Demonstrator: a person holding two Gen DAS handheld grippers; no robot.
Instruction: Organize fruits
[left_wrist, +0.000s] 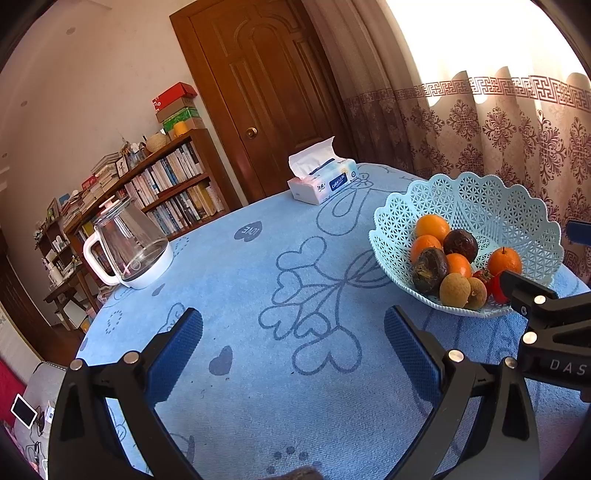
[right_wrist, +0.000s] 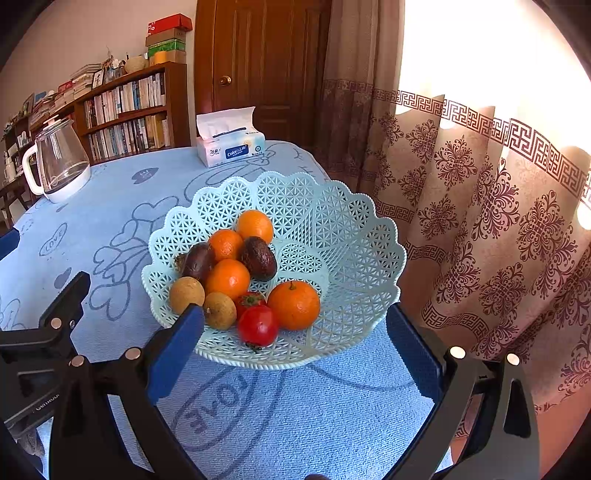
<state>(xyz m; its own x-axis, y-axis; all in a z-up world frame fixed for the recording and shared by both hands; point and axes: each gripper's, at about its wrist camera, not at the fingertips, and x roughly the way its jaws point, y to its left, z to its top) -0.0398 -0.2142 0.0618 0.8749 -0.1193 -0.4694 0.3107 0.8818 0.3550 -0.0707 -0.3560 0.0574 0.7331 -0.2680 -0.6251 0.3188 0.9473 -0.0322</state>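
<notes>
A pale blue lattice fruit basket (right_wrist: 343, 236) stands on the blue tablecloth; it also shows at the right of the left wrist view (left_wrist: 480, 199). It holds several oranges (right_wrist: 294, 304), two dark passion fruits (right_wrist: 259, 258), two brown longans (right_wrist: 220, 310) and two red tomatoes (right_wrist: 257, 326). My right gripper (right_wrist: 295, 343) is open and empty, its blue pads on either side of the basket's near rim. My left gripper (left_wrist: 293, 343) is open and empty over bare cloth, left of the basket. The right gripper's black frame (left_wrist: 535, 299) shows beside the basket in the left wrist view.
A glass kettle with a white base (left_wrist: 129, 243) stands at the table's left, also in the right wrist view (right_wrist: 59, 162). A tissue pack (left_wrist: 321, 181) lies at the far edge. A bookshelf (left_wrist: 166, 181), a door and a patterned curtain (right_wrist: 480, 206) stand around the table.
</notes>
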